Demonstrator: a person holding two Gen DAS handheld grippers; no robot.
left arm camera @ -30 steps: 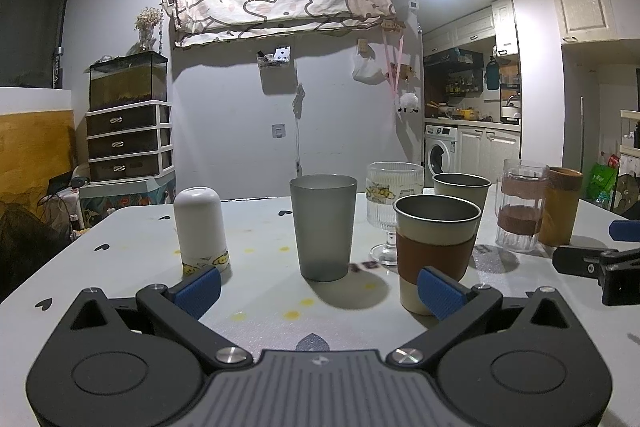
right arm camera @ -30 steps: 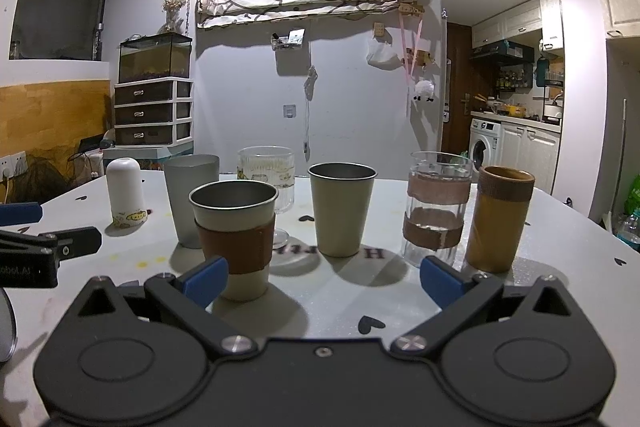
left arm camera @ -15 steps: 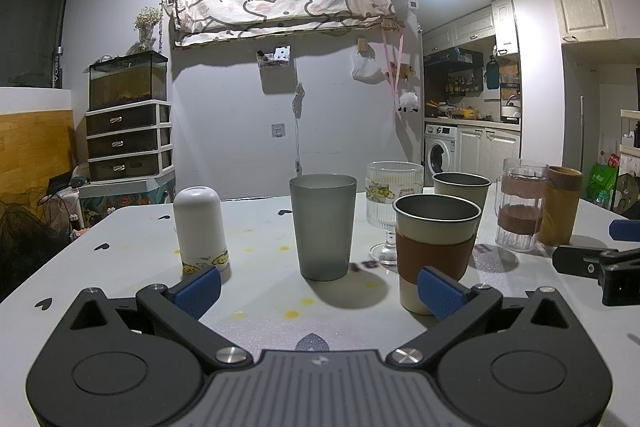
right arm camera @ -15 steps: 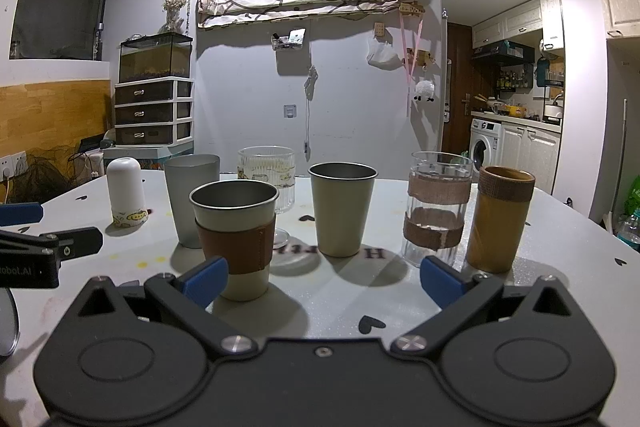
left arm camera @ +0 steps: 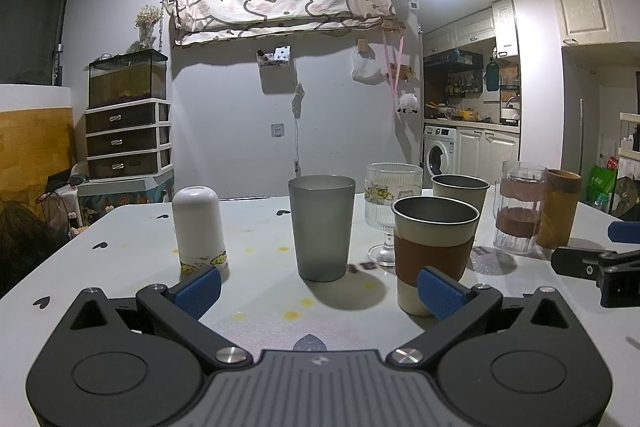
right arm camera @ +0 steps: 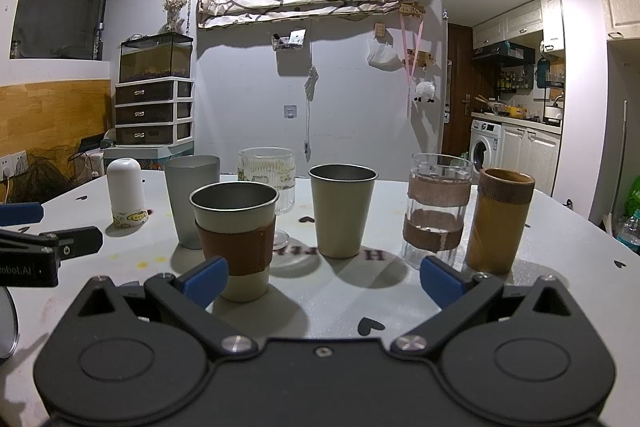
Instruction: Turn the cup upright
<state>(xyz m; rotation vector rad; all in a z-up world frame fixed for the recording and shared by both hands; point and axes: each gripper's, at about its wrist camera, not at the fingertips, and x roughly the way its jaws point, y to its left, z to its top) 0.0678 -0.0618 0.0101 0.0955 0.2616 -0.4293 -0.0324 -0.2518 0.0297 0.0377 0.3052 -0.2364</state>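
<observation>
A white cup with a yellow band stands upside down on the table, at the left end of a row of cups; it also shows in the right wrist view. My left gripper is open and empty, low over the table, with the white cup just beyond its left fingertip. My right gripper is open and empty, facing the row from the front, its left fingertip in front of the sleeved metal cup.
Upright in the row: a grey tumbler, a ribbed stem glass, a sleeved metal cup, a plain metal cup, a banded glass and a brown cup. A drawer unit stands behind the table.
</observation>
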